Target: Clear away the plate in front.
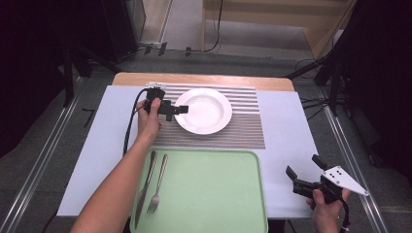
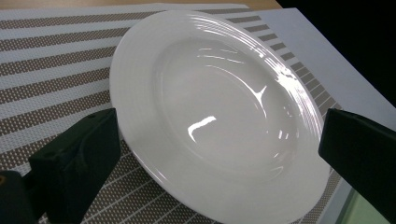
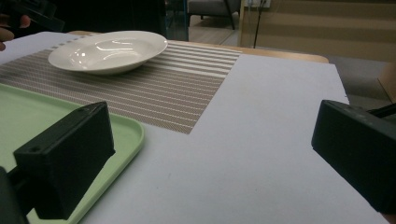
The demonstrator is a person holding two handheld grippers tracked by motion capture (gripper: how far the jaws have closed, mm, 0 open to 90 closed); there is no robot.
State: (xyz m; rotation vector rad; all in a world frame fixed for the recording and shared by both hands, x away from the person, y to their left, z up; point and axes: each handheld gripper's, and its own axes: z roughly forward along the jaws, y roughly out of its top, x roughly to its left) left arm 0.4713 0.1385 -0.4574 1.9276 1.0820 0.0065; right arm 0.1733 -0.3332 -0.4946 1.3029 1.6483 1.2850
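Observation:
A white deep plate (image 1: 204, 110) (image 2: 219, 102) (image 3: 108, 50) rests on a brown-and-white striped placemat (image 1: 243, 130) at the back of the table. My left gripper (image 1: 179, 111) (image 2: 219, 123) is at the plate's left rim. It is open, with its jaws spread wide to either side of the plate and nothing held. My right gripper (image 1: 302, 165) (image 3: 212, 116) is open near the table's front right corner, above the white table cover and just right of the green tray (image 1: 209, 194) (image 3: 128, 128). A knife (image 1: 145, 187) and a fork (image 1: 158, 184) lie side by side at the tray's left end.
A white cover (image 1: 284, 126) spreads over the wooden table. Most of the tray is bare. Black stands and cables (image 1: 335, 73) flank the table on both sides, and floor lies beyond the far edge.

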